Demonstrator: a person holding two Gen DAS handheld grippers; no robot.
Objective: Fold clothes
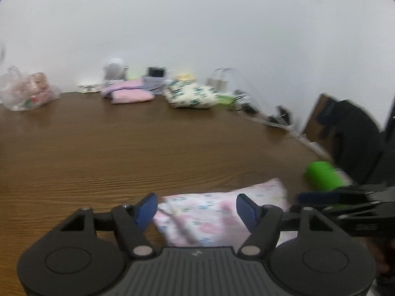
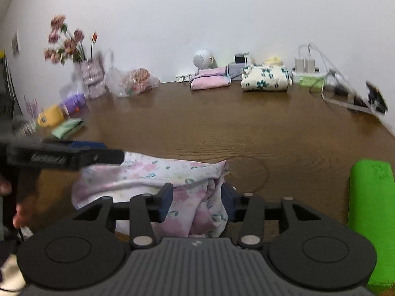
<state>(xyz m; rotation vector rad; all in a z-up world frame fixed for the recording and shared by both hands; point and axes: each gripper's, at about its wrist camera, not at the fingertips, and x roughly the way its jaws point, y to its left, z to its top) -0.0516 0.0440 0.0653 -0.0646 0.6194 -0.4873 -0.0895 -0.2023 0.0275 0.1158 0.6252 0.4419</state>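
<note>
At lower centre of both frames: floral garment [image 2: 158, 180] between tool fingers, near desk [image 2: 222, 123] edge.

Right tool [image 2: 196, 203] closing on a bunched fold of the cloth, jaws partly apart, grip not certain; left tool [image 1: 196, 211] spread wide, holding nothing, hovering over the garment's flat part. Further back, upper centre: two folded piles, pink [image 2: 209, 81] and cream [image 2: 265, 81]. Risk: thin bunched fabric slipping free on lifting, undoing the fold; green roll [image 2: 370, 219] close at right, easily knocked.
</note>
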